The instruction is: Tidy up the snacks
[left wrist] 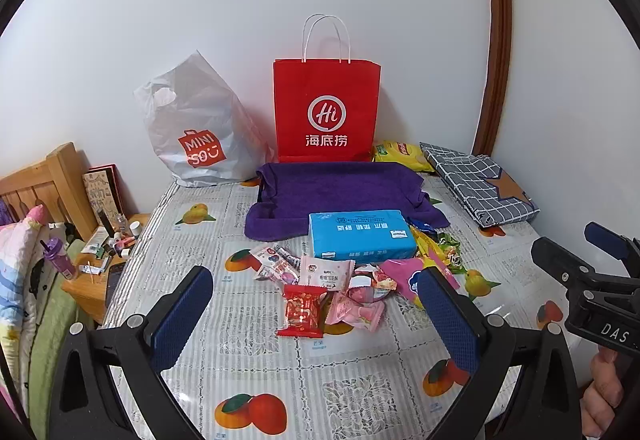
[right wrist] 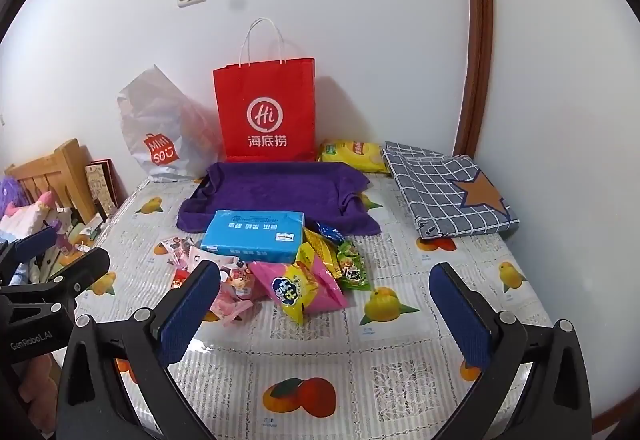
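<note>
A heap of small snack packets (left wrist: 340, 288) lies mid-table: a red packet (left wrist: 302, 310), pink ones, a yellow-blue pouch (right wrist: 294, 290) and green ones (right wrist: 352, 264). A blue tissue pack (left wrist: 360, 238) (right wrist: 254, 234) lies behind them, half on a purple towel-lined tray (left wrist: 340, 192) (right wrist: 276, 192). A red paper bag (left wrist: 326, 112) (right wrist: 266, 112) stands at the wall. My left gripper (left wrist: 316, 296) hovers open just in front of the heap, nothing between its pads. My right gripper (right wrist: 324, 290) is open too, to the heap's right, its left finger (right wrist: 188, 316) covering some pink packets.
A white plastic bag (left wrist: 200, 136) leans left of the red bag. A yellow chip bag (right wrist: 354, 154) and a folded checked cloth (right wrist: 448, 192) lie at the back right. The fruit-print tablecloth (left wrist: 280, 380) covers the table. A cluttered nightstand (left wrist: 108, 252) and bed stand left.
</note>
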Available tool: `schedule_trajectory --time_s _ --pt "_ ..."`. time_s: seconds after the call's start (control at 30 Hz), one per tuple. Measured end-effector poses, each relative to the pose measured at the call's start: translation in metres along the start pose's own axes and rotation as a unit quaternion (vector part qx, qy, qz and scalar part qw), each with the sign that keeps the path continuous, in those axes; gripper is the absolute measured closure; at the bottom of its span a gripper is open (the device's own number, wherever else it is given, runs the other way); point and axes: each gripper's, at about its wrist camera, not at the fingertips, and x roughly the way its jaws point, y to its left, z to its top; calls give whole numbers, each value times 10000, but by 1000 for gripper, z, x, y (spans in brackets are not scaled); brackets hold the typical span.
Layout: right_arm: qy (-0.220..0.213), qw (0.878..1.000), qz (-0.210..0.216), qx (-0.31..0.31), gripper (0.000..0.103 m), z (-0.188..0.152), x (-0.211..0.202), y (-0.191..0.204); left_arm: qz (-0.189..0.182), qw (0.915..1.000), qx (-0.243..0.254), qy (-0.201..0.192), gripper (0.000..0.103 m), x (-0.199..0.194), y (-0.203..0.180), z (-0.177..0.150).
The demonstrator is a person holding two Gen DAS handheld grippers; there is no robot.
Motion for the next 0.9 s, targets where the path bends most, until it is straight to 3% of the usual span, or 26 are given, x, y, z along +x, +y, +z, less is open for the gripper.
schedule_trajectory --time_s 0.9 --pt "2 10000 -40 34 0 -2 1 -4 15 10000 4 -23 0 -2 -3 2"
